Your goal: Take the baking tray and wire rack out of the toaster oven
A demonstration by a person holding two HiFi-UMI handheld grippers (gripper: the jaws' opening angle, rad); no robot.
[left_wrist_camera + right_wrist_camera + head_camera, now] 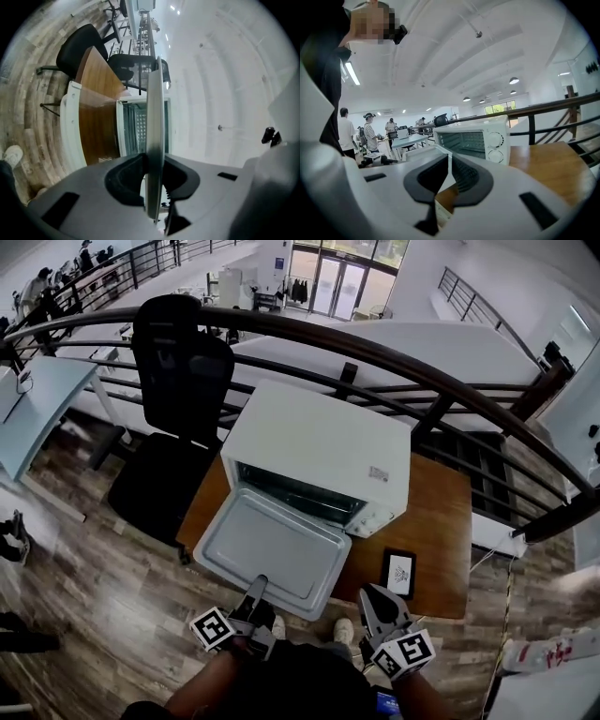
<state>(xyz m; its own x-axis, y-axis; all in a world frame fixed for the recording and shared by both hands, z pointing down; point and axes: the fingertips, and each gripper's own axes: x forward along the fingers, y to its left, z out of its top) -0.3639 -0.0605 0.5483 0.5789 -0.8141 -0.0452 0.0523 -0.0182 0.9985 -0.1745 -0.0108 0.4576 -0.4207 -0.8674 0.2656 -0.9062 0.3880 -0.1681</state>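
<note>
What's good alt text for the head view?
The left hand-held gripper clamps the near edge of a baking tray before an open white toaster oven on a wooden table. The right hand-held gripper is shut, empty.

The baking tray (155, 117), clamped between the left gripper (154, 161) fingers (124, 180): smooth, dull grey metal. Beyond the fingers, the toaster oven (323, 442): white satin casing. The counter (441, 521): smooth brown wood, slight sheen.

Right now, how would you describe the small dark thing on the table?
Find the wooden table with the white toaster oven. Right of the oven's open front lies a small flat rectangle: black frame, white face, the tabletop's only dark item.
</note>
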